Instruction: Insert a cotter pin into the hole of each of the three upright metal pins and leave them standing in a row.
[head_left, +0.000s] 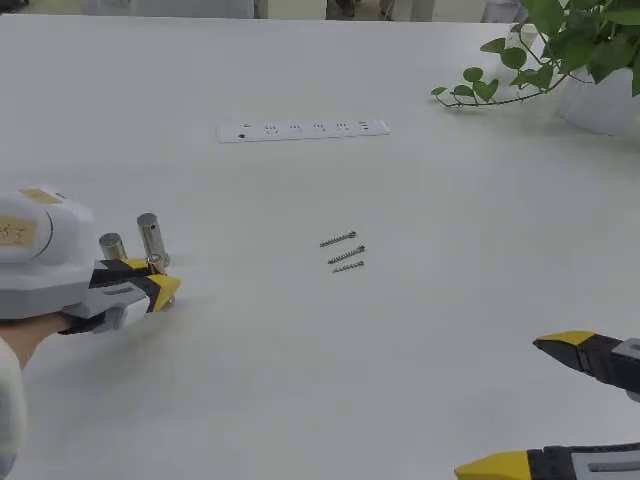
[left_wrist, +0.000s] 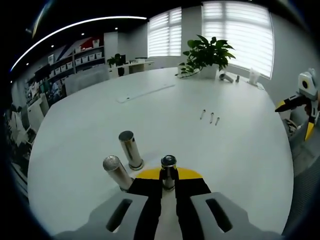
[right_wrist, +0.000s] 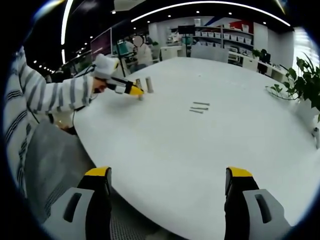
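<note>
Right gripper (right_wrist: 168, 172) over table (right_wrist: 200, 150) edge, cotter pins (right_wrist: 199, 107) well apart.

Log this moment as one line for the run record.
left gripper: jaws shut on one metal pin | other two metal pins: upright beside it | three cotter pins: lying flat, untouched | right gripper: open, empty
</note>
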